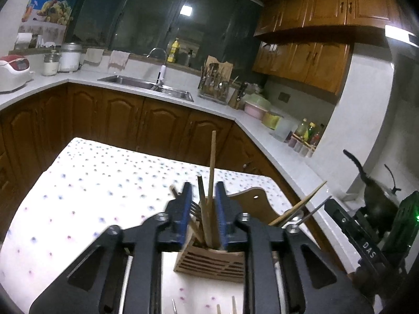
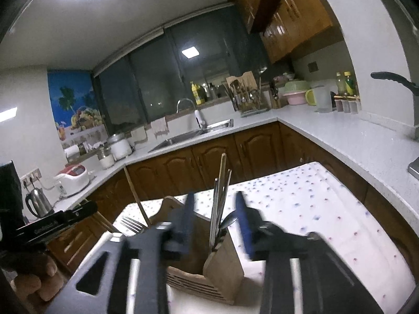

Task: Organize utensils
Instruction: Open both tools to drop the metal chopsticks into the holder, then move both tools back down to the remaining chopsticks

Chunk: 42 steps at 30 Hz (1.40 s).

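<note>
A slatted wooden utensil holder (image 1: pixel 209 261) stands on the tabletop (image 1: pixel 78 196), which is covered by a dotted cloth, and both hands are at it, one on each side. The left gripper (image 1: pixel 203 209) has its blue fingers (image 1: pixel 186 209) apart, with wooden chopsticks (image 1: pixel 211 183) rising between them; the sticks stand nearly upright with their lower ends in the holder, and the pads do not appear to press on them. A fork (image 1: pixel 194 206) leans in the same compartment, just beside the left finger. In the right wrist view the right gripper (image 2: pixel 216 222) is likewise open, wider, with a bundle of metal chopsticks (image 2: pixel 218 209) and a spoon (image 2: pixel 230 221) standing in the holder's nearer compartment between its fingers, again seemingly untouched. The long axes of all these utensils run upward, so each gripper straddles its bundle from the side. More stick ends lie at the bottom edge of the left view, nearer the left hand, probably next.
</note>
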Each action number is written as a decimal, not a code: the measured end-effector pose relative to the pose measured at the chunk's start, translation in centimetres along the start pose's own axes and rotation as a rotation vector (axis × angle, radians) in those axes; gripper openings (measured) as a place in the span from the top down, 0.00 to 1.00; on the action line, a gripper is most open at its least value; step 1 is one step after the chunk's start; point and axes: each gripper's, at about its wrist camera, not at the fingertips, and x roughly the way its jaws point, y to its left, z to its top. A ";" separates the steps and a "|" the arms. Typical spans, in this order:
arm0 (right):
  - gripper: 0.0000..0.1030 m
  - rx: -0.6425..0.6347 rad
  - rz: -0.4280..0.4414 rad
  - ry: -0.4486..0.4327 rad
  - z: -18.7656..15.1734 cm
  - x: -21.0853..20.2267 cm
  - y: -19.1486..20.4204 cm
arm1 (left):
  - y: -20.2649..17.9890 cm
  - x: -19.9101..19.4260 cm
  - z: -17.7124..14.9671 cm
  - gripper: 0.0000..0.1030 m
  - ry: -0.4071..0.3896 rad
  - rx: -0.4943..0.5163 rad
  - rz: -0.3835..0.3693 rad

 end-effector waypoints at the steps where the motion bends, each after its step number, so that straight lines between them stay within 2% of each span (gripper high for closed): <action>1: 0.53 0.008 0.002 -0.012 0.1 -0.6 -0.1 | -0.1 -0.5 0.0 0.71 -0.006 -0.002 -0.004; 2: 0.49 0.012 0.003 -0.017 0.2 -0.9 -0.1 | -0.2 -0.8 0.1 0.67 -0.008 -0.003 -0.007; 4: 0.41 0.027 0.007 -0.031 0.4 -1.9 -0.3 | -0.5 -1.9 0.0 0.49 -0.022 -0.002 -0.014; 5: 0.31 0.031 0.008 -0.034 0.4 -2.1 -0.4 | -0.7 -2.7 -0.2 0.42 -0.040 0.001 0.003; 6: 0.21 0.037 0.009 -0.039 0.4 -2.6 -0.5 | -0.7 -3.4 -0.4 0.31 -0.058 -0.001 0.019; 7: 0.17 0.042 0.010 -0.046 0.3 -3.3 -0.7 | -0.6 -3.9 -0.6 0.25 -0.067 -0.007 0.025; 9: 0.05 0.046 0.011 -0.051 0.1 -4.1 -0.9 | -0.1 -5.1 -1.1 0.25 -0.075 -0.030 0.020; 10: 0.05 0.048 0.010 -0.051 -0.2 -4.6 -1.0 | 0.1 -5.6 -1.3 0.25 -0.072 -0.040 0.018; 16: 0.05 0.077 0.014 0.015 -3.0 -7.0 -1.7 | 2.2 -8.6 -4.4 0.23 -0.046 -0.089 0.047; 27: 0.05 0.108 0.011 0.132 -8.6 -10.0 -2.1 | 5.4 -10.1 -11.0 0.22 0.100 -0.163 0.114; 42: 0.05 0.100 -0.006 0.254 -13.9 -11.1 -2.0 | 5.6 -9.5 -16.3 0.22 0.269 -0.117 0.169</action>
